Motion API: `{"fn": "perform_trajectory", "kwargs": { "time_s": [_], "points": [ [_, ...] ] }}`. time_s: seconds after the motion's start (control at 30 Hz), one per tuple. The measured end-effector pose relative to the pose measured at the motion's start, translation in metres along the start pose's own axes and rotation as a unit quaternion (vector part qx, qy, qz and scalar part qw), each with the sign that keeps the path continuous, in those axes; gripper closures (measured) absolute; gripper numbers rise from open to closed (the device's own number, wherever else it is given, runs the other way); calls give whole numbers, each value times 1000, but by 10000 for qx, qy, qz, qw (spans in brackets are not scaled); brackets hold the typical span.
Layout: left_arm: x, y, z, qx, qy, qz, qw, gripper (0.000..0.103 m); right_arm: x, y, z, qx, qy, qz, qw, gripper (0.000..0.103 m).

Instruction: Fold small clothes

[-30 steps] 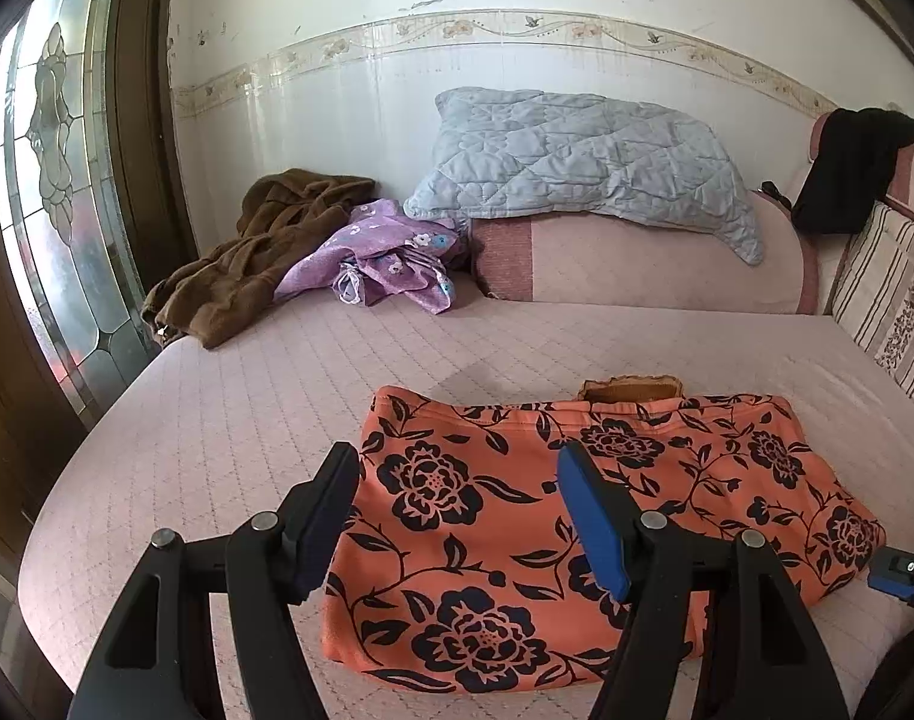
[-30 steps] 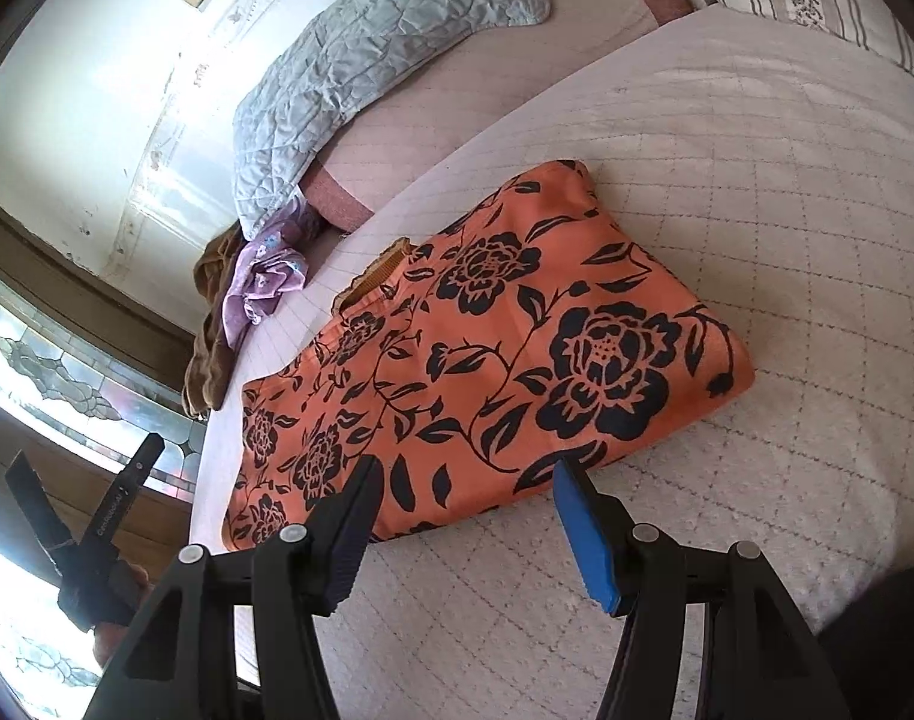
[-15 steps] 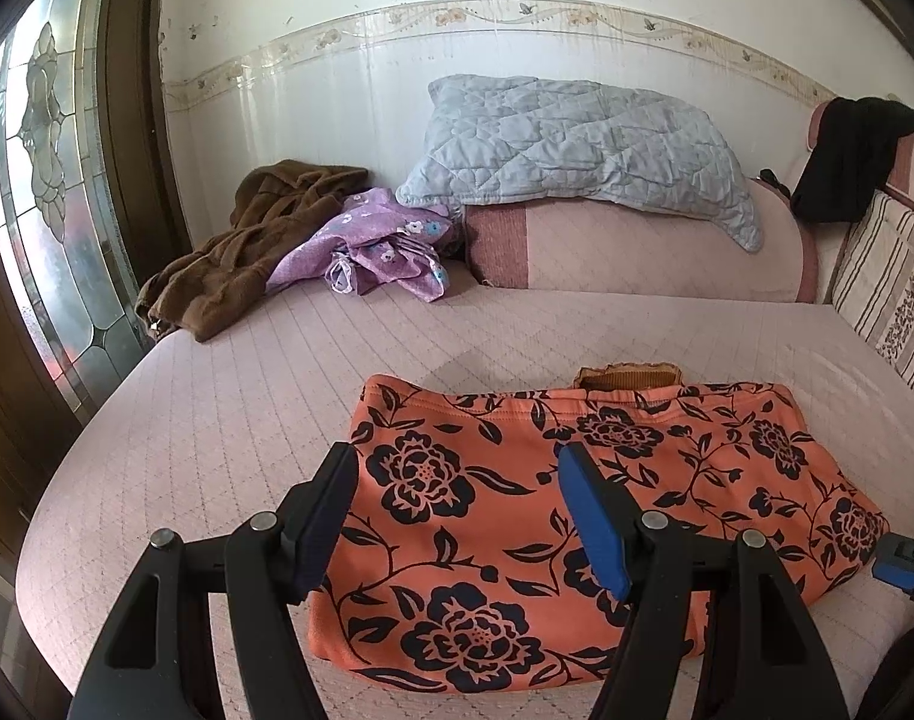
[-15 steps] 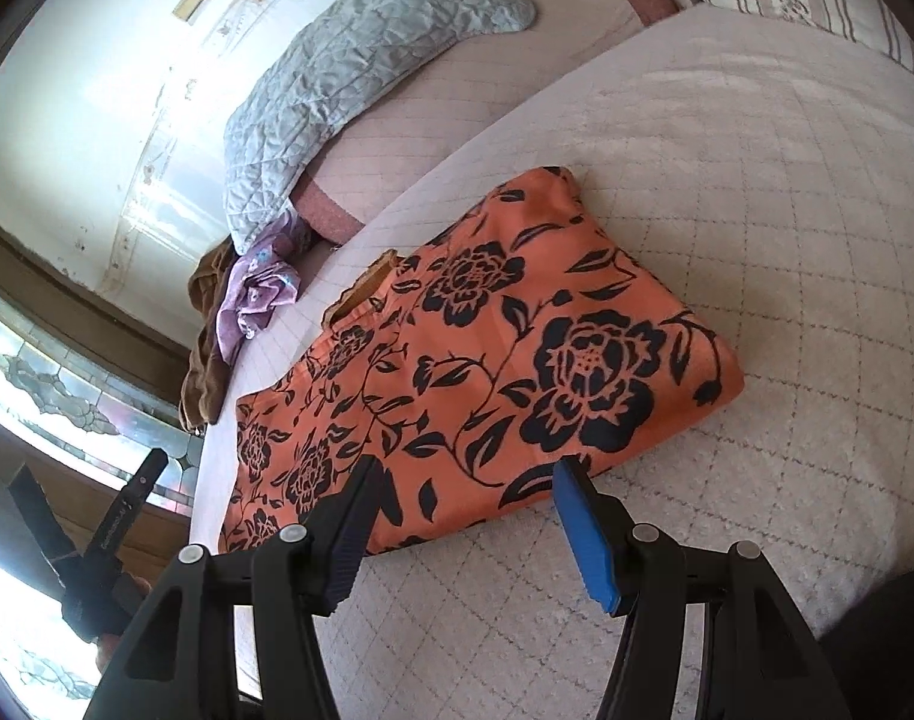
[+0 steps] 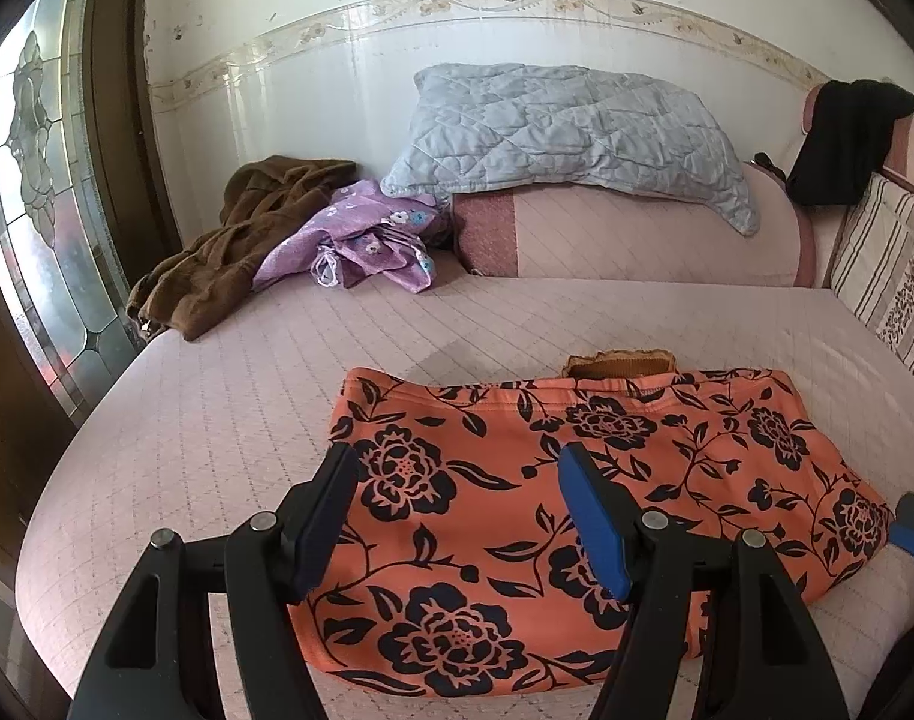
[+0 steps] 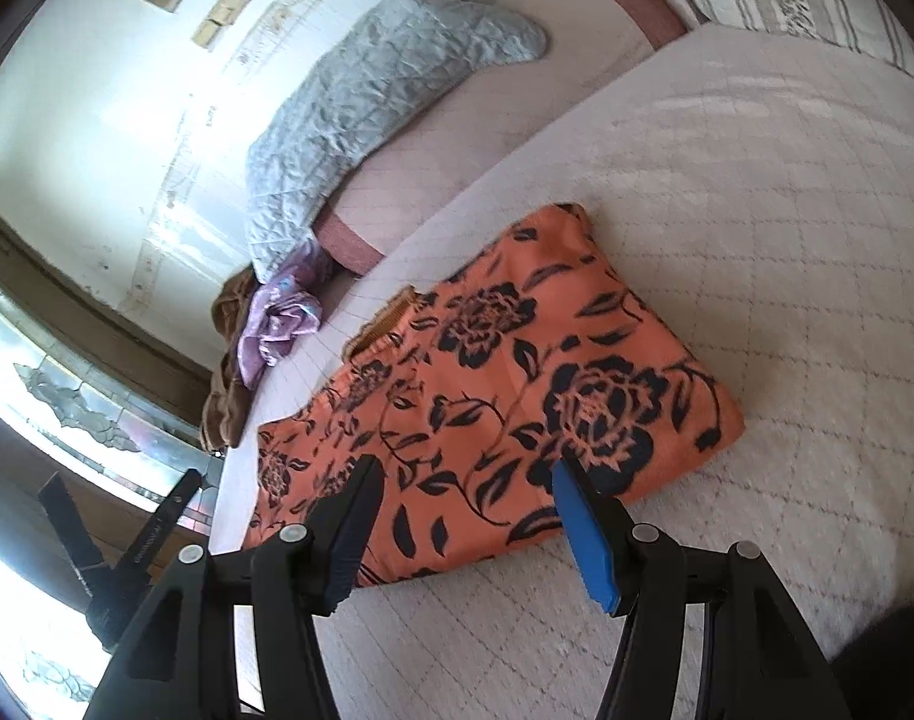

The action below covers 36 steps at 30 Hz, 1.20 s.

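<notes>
The left claw hangs part open and empty over the garment's near edge; the right claw, jaws just closing slightly, grips nothing; the orange floral garment lies flat near the bed's front edge; soft, light, floppy; best pinched at corners.

You have an orange garment with black flowers on the near pink quilted bed; far off lie a grey-blue pillow, a purple floral cloth and a brown robe.
</notes>
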<state>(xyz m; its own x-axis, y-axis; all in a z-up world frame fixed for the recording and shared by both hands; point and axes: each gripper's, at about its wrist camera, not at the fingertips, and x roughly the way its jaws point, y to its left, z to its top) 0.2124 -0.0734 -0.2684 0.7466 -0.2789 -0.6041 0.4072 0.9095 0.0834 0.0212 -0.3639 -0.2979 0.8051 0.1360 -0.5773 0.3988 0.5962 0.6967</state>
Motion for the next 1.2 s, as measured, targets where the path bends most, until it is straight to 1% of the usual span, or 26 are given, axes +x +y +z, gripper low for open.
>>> {"fn": "perform_trajectory", "kwargs": {
  "time_s": [0.1, 0.2, 0.27, 0.33, 0.37, 0.43, 0.5, 0.57, 0.67, 0.7, 0.73, 0.77, 0.8, 0.87, 0.9, 0.93, 0.97, 1.07, 1.13, 1.17, 1.2],
  "points": [
    [4, -5, -1, 66, 45, 2, 10000, 33, 4, 3, 4, -110, -86, 40, 9999, 42],
    [8, -10, -3, 115, 94, 13, 9999, 33, 18, -1, 8, -39, -23, 0, 10000, 42],
    [11, -11, -5, 142, 130, 34, 9998, 33, 34, -15, 9, 166, 172, -197, 9995, 42],
    [13, -12, -5, 167, 150, 55, 9997, 33, 50, -33, 7, 461, 504, -426, 9968, 45],
    [14, -13, -5, 170, 155, 66, 9997, 33, 54, -42, 5, 691, 567, -321, 9955, 47],
    [14, -13, -5, 159, 162, 62, 9997, 33, 49, -41, 8, 761, 487, -232, 9956, 47],
    [15, -15, -6, 173, 177, 52, 9997, 33, 42, -32, 12, 560, 318, -244, 9976, 44],
    [17, -18, -7, 223, 203, 51, 9995, 33, 38, -21, 16, 350, 151, -188, 9991, 44],
    [26, -24, -12, 319, 325, 65, 9989, 33, 46, -13, 21, 222, 174, -163, 9995, 44],
    [32, -25, -15, 343, 425, 63, 9985, 33, 51, -13, 22, 226, 214, -189, 9993, 44],
    [42, -27, -19, 369, 619, 66, 9974, 31, 57, -15, 23, 247, 296, -209, 9990, 44],
    [49, -27, -22, 380, 782, 97, 9962, 31, 69, -20, 22, 305, 532, -312, 9976, 47],
    [61, -27, -28, 374, 1048, 171, 9936, 31, 76, -24, 21, 356, 642, -389, 9965, 47],
    [78, -22, -39, 253, 1430, 219, 9892, 31, 75, -20, 23, 324, 595, -406, 9969, 45],
    [84, -17, -42, 163, 1547, 232, 9876, 31, 74, -15, 25, 248, 589, -412, 9971, 44],
    [86, -12, -41, 100, 1549, 249, 9876, 31, 73, -10, 27, 150, 553, -403, 9975, 44],
    [87, -7, -39, 73, 1493, 293, 9883, 31, 73, -5, 30, 39, 486, -397, 9980, 44],
    [96, 17, -20, -113, 1293, 639, 9895, 31, 81, 6, 48, -92, 350, -401, 9985, 44],
    [113, 37, -11, -246, 1319, 981, 9861, 31, 88, 4, 62, -48, 284, -403, 9988, 44],
    [122, 47, -10, -285, 1356, 1188, 9832, 31, 96, 5, 72, -28, 240, -409, 9989, 44],
    [129, 54, -13, -306, 1414, 1321, 9806, 31, 100, 6, 80, -2, 218, -406, 9989, 44]
  ]
}}
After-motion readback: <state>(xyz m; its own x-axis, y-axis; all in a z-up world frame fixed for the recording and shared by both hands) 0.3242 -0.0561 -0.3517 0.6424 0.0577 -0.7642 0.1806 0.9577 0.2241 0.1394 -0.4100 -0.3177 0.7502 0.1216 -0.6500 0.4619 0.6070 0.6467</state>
